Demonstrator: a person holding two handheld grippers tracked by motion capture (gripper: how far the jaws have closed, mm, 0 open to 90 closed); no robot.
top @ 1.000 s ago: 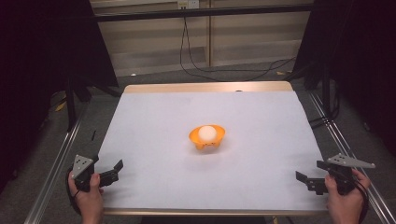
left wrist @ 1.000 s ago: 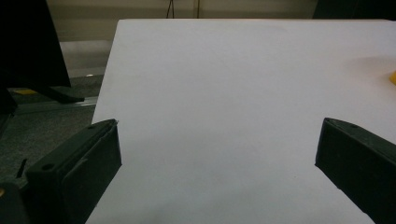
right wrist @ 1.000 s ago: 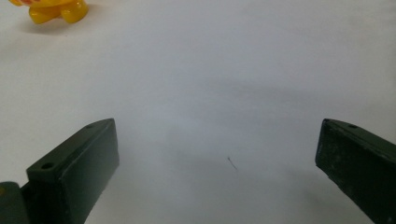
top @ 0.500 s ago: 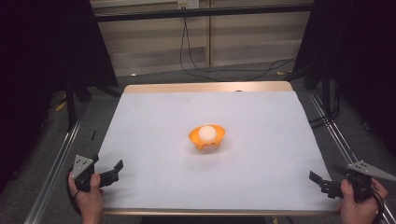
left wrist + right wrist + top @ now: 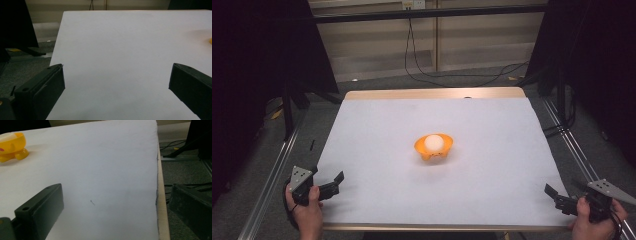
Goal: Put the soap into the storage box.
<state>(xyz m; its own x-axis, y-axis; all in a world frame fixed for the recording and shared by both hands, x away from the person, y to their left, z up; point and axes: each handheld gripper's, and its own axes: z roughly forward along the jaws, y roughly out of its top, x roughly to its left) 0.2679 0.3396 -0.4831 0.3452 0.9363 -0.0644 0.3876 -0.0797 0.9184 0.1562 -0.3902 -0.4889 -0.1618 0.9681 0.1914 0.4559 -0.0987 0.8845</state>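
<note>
Bowl [image 5: 433, 149]: orange, glossy (yellower in right gripper view [image 5: 11, 146]), small red mark on its side. Ball [image 5: 434, 142] inside: white, plain. Surface [image 5: 377, 125]: white sheet, no pattern, one tiny dark speck near right edge; bare tan wood strip along far edge and right edge. Left claw [image 5: 334, 184]: matt black jaws, grey plate on top. Right claw [image 5: 553, 197]: same black, same grey plate. Floor: dark grey. Cables on floor: black.

- right gripper [image 5: 116, 205] with its 2 black jaws spread wide, nothing between them
- white table cover [image 5: 100, 165] below; orange bowl [image 5: 12, 146] far left, well apart
</note>
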